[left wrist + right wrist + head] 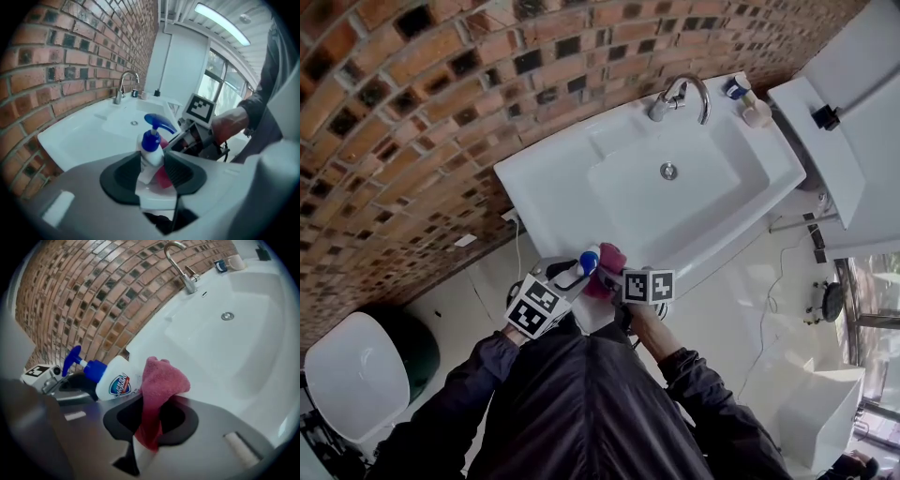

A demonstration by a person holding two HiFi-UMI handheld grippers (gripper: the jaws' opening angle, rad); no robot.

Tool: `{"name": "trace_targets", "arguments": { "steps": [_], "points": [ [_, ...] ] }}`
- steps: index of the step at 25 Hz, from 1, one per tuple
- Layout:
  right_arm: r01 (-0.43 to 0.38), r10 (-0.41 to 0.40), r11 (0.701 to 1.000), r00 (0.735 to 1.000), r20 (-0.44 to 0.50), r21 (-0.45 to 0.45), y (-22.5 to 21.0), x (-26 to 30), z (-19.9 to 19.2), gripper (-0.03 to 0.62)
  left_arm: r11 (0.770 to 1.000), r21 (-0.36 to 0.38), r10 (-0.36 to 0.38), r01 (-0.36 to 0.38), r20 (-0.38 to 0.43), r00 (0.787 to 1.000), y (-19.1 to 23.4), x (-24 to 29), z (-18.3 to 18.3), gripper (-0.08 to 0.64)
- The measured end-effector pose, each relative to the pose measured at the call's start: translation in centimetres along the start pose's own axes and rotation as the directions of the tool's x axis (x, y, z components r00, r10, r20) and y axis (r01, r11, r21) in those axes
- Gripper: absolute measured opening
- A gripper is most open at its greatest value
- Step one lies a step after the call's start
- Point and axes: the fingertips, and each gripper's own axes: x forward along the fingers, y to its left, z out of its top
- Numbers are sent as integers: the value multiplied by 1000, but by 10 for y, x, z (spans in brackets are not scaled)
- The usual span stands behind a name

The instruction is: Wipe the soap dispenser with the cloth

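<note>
The soap dispenser point(115, 380) is clamped between the jaws of the left gripper point(152, 161) and is held at the front edge of the white sink point(544, 187). A pink cloth point(161, 380) is pinched in the jaws of the right gripper point(152, 420) and is laid against the dispenser's side.

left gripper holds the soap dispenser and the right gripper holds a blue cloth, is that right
Not quite: the cloth in the right gripper is pink, not blue, as the right gripper view shows. The left gripper does hold the soap dispenser.
</note>
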Motion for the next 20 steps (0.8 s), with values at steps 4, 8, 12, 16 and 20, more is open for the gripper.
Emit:
{"name": "trace_targets", "arguments": {
  "steps": [4, 8, 12, 16, 20],
  "points": [
    [52, -62, 992, 994, -89, -119, -7, 12, -7, 66, 999, -11, 44, -44, -45, 998, -2, 3, -1, 180],
    [-37, 16, 987, 990, -140, -154, -3, 11, -8, 67, 997, 23, 79, -78, -88, 993, 3, 13, -3, 198],
    [-143, 93, 949, 978, -184, -280, 5, -12, -1, 71, 990, 137, 44, -25, -138, 989, 10, 20, -6, 196],
    [-168, 93, 888, 977, -189, -427, 0, -44, 19, 71, 946, 313, -32, 87, -176, 984, 19, 25, -2, 195],
    [-303, 263, 805, 953, -150, -511, 27, -71, 54, 71, 902, 400, -92, 163, -192, 977, 24, 30, 3, 195]
  ]
}}
